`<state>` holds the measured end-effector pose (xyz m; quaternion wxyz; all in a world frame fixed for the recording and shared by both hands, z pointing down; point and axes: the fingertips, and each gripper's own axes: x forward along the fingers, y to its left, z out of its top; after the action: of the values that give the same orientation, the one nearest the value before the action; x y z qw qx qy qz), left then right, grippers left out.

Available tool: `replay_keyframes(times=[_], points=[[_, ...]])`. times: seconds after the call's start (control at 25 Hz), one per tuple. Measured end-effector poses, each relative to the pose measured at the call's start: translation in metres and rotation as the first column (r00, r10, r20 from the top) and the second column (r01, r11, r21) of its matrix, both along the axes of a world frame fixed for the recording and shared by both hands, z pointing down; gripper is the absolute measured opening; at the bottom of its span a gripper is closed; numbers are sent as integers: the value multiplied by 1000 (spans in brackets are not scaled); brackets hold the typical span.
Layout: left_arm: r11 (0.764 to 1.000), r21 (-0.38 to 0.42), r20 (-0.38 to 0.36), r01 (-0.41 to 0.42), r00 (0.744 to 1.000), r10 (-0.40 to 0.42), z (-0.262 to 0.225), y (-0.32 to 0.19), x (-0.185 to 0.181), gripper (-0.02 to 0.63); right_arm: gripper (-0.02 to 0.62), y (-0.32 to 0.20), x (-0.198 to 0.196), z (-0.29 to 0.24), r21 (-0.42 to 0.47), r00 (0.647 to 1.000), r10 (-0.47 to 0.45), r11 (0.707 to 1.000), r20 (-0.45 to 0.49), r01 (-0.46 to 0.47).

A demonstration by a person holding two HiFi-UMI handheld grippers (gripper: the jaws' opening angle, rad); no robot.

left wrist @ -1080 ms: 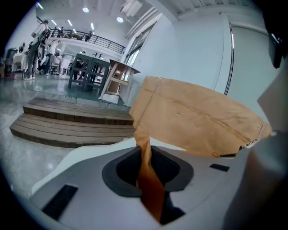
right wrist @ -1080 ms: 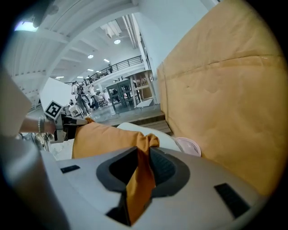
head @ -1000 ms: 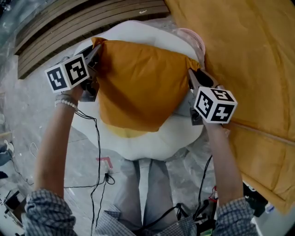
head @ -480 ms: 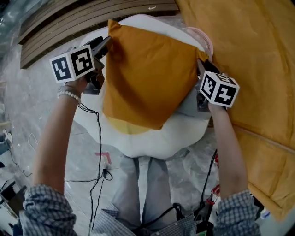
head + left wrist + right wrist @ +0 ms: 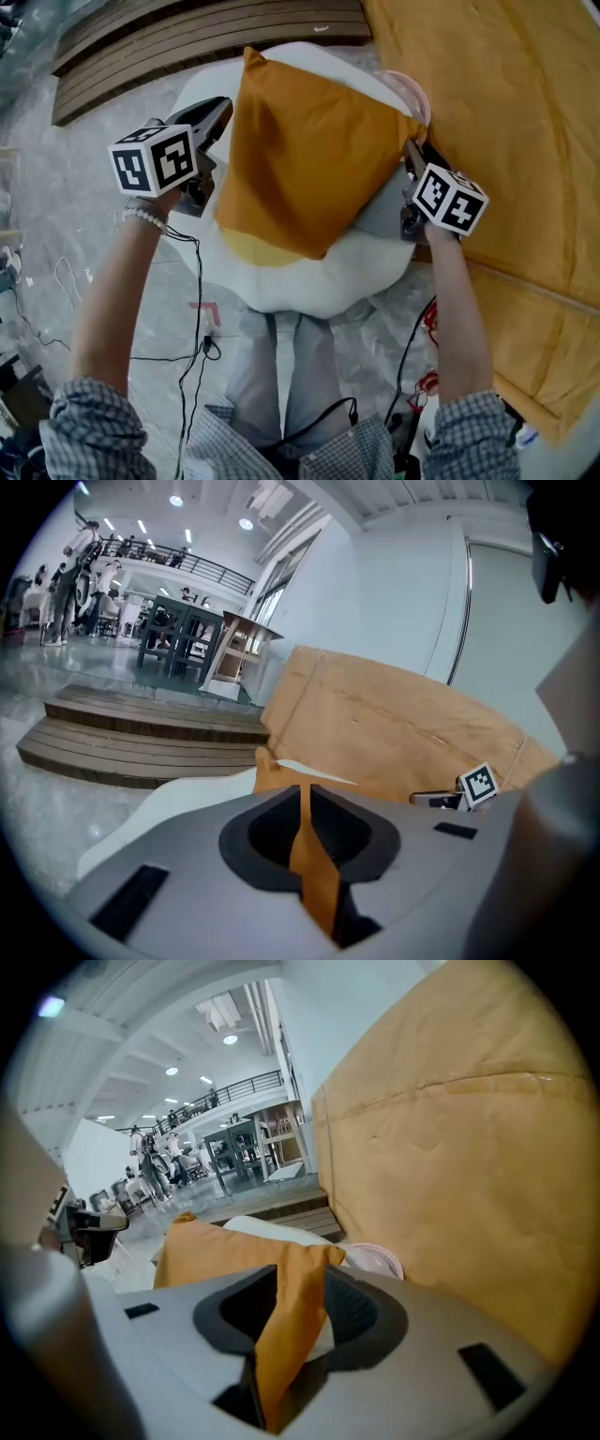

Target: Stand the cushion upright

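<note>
An orange cushion point(image 5: 309, 159) is tilted up on a white egg-shaped seat pad point(image 5: 319, 277) with a yellow centre. My left gripper point(image 5: 223, 114) grips its left edge. In the left gripper view the jaws point(image 5: 302, 799) have just been closing and now pinch a thin fold of the orange fabric point(image 5: 314, 878). My right gripper point(image 5: 411, 150) holds the cushion's right corner. Its jaws point(image 5: 295, 1283) have just been opening wider, with a thick bunch of orange fabric point(image 5: 286, 1326) still touching both.
A big brown paper-wrapped block point(image 5: 506, 122) rises close on the right. Wooden steps point(image 5: 187, 37) run behind the seat pad. A round pinkish fan point(image 5: 417, 89) lies at the pad's far right. Cables point(image 5: 199, 281) hang over the plastic-covered floor by the person's legs point(image 5: 281, 375).
The cushion has tipped up steeper and its top corner has moved to the right. My left gripper has shifted from that top corner to lower on the left edge. The right gripper stays at its corner.
</note>
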<state>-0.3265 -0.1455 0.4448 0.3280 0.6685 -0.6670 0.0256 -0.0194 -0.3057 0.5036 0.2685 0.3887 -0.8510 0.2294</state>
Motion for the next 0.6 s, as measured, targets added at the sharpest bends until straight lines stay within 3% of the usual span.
replay_keyframes(times=[0.24,0.44,0.6], points=[[998,14,74,-59,996,58,-50,21,29,8,23,45,4,-56,76,997,-67,995,45,63],[997,37,125,-61,991,56,-99,45,55,8,8,82,12,-117,124,984,-137,985,112,123],[994,43,210,-97,974,86,-138,66,75,8,8,104,28,-162,143,976,-148,982,157,126]])
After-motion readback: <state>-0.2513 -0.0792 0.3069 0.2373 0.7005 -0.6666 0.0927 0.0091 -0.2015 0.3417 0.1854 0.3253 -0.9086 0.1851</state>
